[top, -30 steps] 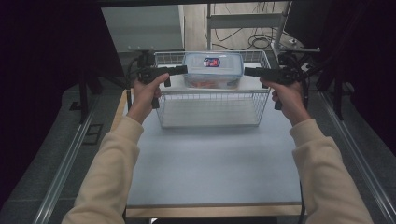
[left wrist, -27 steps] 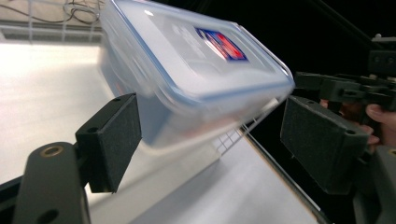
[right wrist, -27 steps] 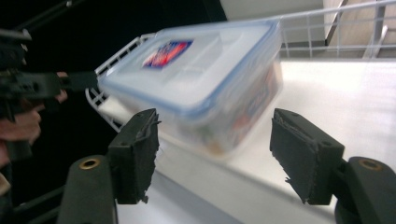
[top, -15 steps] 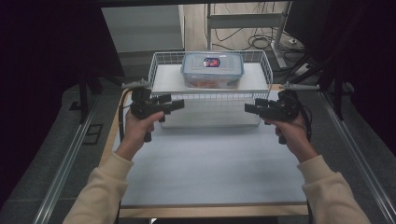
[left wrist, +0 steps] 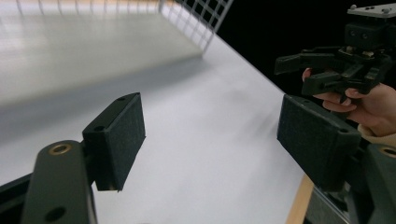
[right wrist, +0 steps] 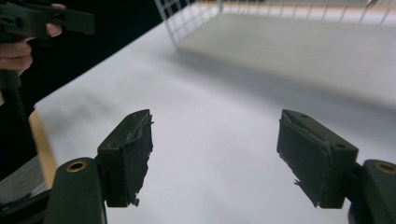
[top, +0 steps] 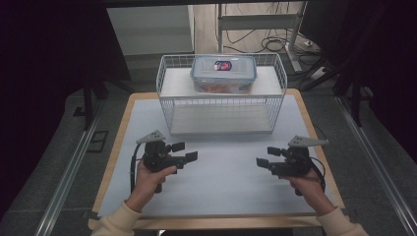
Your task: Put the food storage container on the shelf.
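While the basket (top: 221,98) stands at the far end of the tabletop (top: 221,172) with a lidded box (top: 223,73) inside, both grippers hang well short of it. The left gripper (top: 188,151) gapes wide and empty; the right gripper (top: 265,156), jaws just opening, also grips nothing.

The basket (top: 221,105) is made of white-coated wire; the box (top: 223,73) is of clear glossy plastic. The counter (top: 221,172) is covered matt white, edged in wood.
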### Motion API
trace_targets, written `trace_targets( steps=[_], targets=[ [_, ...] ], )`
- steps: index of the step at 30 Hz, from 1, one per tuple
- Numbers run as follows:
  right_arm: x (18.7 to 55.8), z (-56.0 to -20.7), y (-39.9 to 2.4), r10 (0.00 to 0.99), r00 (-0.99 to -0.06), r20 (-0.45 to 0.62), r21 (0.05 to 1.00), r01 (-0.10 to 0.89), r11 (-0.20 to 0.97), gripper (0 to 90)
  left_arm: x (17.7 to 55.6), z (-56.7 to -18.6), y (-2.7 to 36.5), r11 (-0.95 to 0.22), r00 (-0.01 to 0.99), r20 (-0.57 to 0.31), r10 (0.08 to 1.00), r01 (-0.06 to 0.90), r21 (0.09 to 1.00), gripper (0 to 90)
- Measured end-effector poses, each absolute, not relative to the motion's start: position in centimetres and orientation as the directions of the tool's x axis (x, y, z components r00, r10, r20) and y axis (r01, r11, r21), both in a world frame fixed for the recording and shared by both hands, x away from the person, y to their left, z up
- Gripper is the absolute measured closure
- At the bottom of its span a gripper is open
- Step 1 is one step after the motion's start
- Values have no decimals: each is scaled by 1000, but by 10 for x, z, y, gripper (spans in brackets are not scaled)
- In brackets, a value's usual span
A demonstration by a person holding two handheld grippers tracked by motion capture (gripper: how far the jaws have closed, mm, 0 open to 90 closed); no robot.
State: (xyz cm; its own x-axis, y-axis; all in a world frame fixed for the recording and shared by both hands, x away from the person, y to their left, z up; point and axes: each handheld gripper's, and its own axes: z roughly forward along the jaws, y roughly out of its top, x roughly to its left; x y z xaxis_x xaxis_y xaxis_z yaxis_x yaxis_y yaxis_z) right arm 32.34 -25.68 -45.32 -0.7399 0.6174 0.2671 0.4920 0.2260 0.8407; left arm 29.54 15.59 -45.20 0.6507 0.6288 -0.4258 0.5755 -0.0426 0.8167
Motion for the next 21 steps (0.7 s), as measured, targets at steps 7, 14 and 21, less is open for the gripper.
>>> trace_targets(
  steps=[7, 14, 21],
  targets=[
    [310, -481, -260, 625, -728, 283, 816, 525, 243, 263, 285, -481, 151, -114, 637, -390, 665, 603, 790, 244],
    [311, -498, -260, 643, -706, 297, 790, 560, 251, 259, 280, -496, 149, -140, 625, -383, 680, 624, 769, 244],
    [311, -495, -264, 647, -700, 303, 799, 556, 227, 252, 281, -496, 150, -136, 622, -382, 684, 622, 771, 244]
  ],
)
